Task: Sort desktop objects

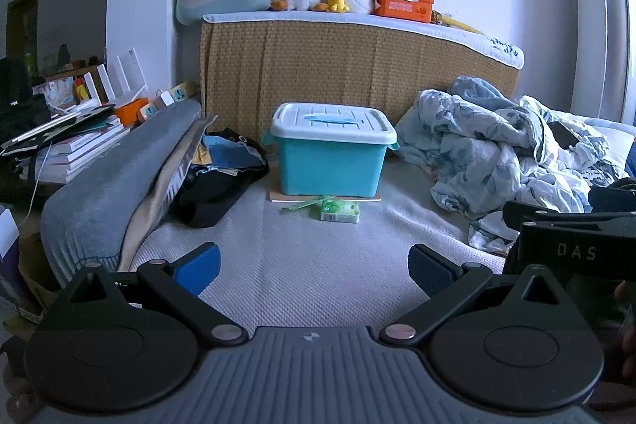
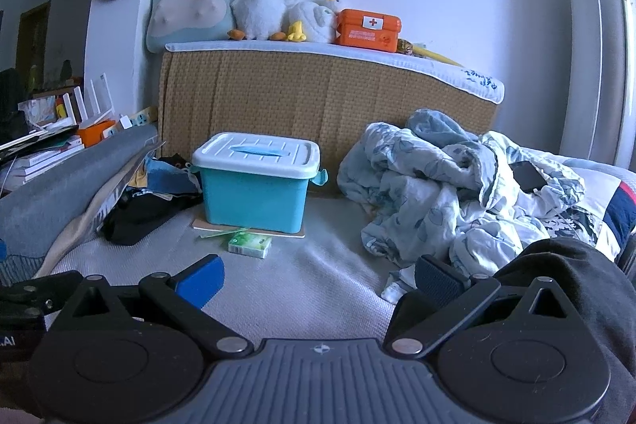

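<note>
A teal storage box with a closed white lid (image 1: pixel 332 150) (image 2: pixel 256 181) stands on a thin board on the bed, ahead of both grippers. A small green tissue pack (image 1: pixel 340 212) (image 2: pixel 249 245) lies just in front of it, with a green wrapper strip (image 1: pixel 302 204) beside it. My left gripper (image 1: pixel 314 267) is open and empty, low over the grey mattress, well short of the pack. My right gripper (image 2: pixel 318 279) is open and empty too, to the right of the left one. Part of the right gripper shows at the right edge of the left wrist view (image 1: pixel 572 237).
A crumpled blue-and-white quilt (image 1: pixel 505 153) (image 2: pixel 457 193) lies right of the box. Dark clothes (image 1: pixel 222 177) (image 2: pixel 151 201) and a grey bolster (image 1: pixel 119 177) lie to the left. The woven headboard (image 1: pixel 349 74) holds plush toys and an orange first-aid case (image 1: pixel 403 2). Books are stacked far left (image 1: pixel 75 146).
</note>
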Motion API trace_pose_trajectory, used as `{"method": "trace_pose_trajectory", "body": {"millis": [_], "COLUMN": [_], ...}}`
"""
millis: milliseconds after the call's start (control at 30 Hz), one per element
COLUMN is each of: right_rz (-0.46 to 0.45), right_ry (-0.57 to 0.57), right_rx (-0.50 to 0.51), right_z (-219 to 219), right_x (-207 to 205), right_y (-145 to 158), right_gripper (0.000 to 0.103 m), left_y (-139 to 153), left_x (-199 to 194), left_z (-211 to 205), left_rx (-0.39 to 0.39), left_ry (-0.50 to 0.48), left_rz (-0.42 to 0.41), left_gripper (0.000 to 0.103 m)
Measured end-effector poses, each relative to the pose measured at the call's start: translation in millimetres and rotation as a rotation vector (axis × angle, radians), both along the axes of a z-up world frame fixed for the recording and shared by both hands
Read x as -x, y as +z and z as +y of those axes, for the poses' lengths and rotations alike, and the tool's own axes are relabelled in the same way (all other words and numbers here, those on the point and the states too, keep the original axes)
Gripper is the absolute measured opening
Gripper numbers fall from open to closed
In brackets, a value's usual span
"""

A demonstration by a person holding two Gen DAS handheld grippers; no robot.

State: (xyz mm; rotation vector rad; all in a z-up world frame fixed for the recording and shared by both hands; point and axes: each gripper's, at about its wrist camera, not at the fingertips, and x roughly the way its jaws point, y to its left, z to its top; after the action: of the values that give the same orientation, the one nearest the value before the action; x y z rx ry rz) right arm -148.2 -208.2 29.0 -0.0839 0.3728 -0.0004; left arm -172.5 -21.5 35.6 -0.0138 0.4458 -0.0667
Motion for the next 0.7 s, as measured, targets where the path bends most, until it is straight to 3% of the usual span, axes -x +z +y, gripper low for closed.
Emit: {"method": "trace_pose_trajectory", "body": {"millis": [700], "right_rz": [0.013], "right_ry": [-0.003], "right_rx": [-0.005], "right_z": [-3.1], "right_x": [2.9], "right_y": [-3.0], "right_gripper": [0.103], "left_y": [-4.7], "left_x": [-1.0], "left_z": [-4.7], "left_rx": [-0.002], "left_ry": [-0.017], "left_rz": [0.013], "left_gripper": [0.103]}}
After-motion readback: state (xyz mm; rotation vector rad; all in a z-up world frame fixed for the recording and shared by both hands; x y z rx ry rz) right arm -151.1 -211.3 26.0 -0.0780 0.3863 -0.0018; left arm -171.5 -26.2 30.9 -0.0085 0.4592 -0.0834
